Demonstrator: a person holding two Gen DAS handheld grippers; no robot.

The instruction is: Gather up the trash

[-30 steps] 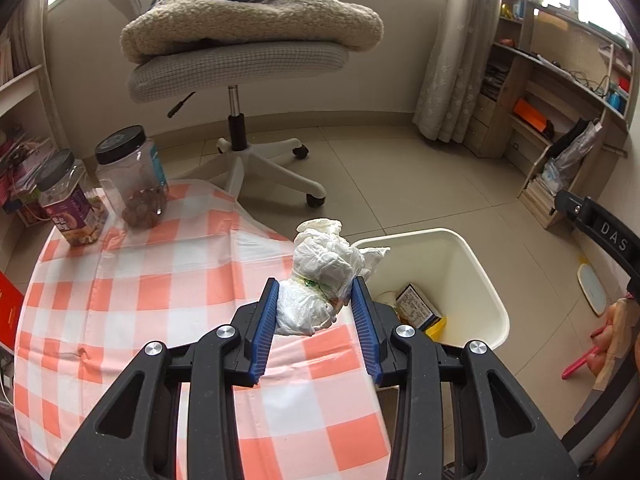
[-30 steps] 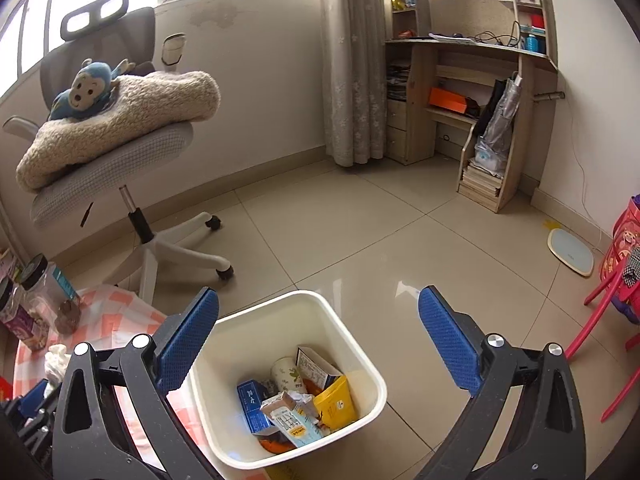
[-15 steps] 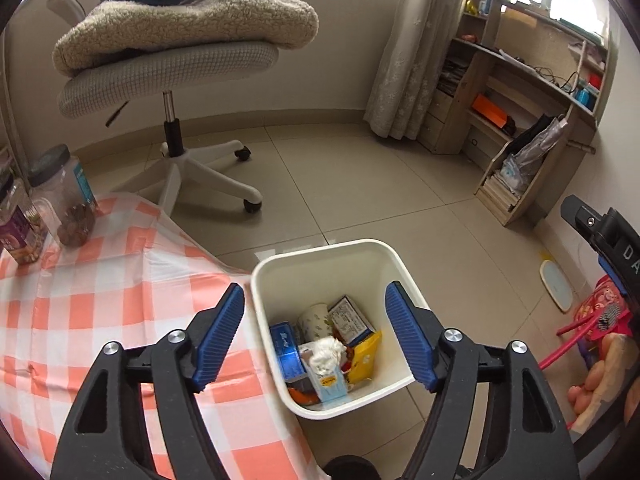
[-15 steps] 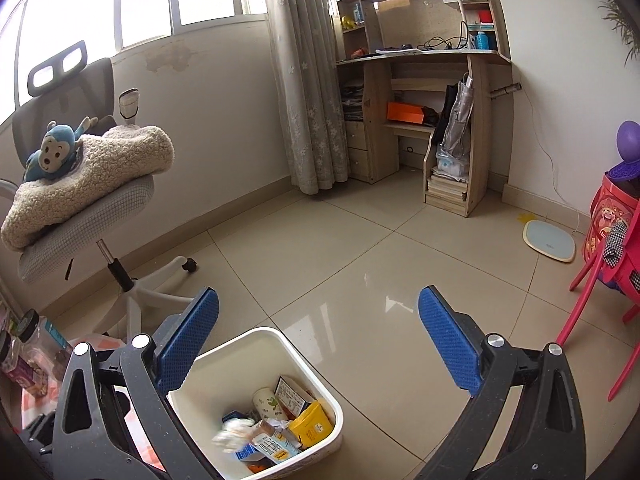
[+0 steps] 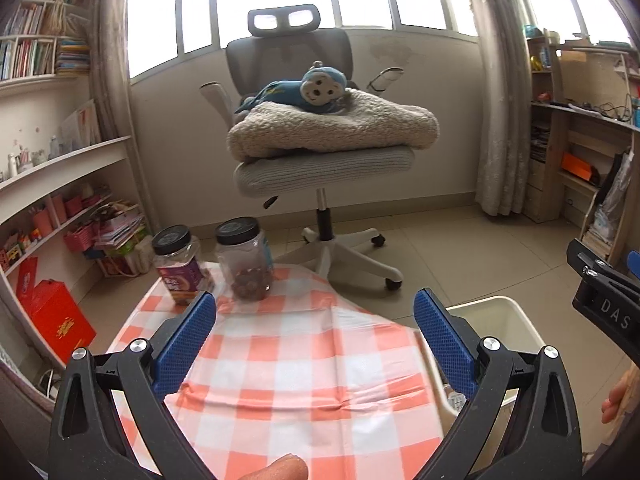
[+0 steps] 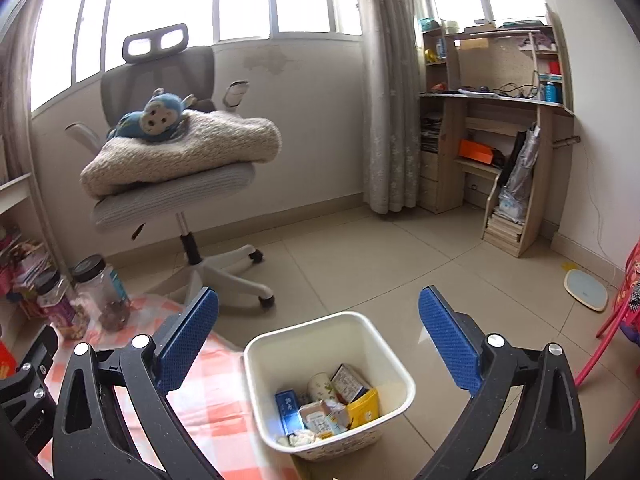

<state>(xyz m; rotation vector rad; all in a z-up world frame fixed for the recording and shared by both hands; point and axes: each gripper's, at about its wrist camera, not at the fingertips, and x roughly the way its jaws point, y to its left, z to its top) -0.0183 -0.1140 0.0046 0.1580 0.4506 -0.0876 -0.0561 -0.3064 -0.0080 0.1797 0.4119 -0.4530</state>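
Left tongs (image 5: 314, 330) are spread wide and empty over the bench (image 5: 296, 364), its glossy orange-and-white checked cloth creased. They have released the crumpled white tissue (image 6: 301, 437), which now lies in the near corner of the cream plastic bin (image 6: 384, 334) among cartons and a yellow packet. Right tongs (image 6: 319, 336) gape empty above the bin. Two black-lidded clear jars (image 5: 245, 258) stand at the bench's far edge.

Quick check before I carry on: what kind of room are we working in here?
Most likely a home study or sunroom. A grey mesh office chair carrying a blue monkey plush stands before a curved bank of windows, a wooden desk with shelves lines the wall, and bookshelves fill the other side.
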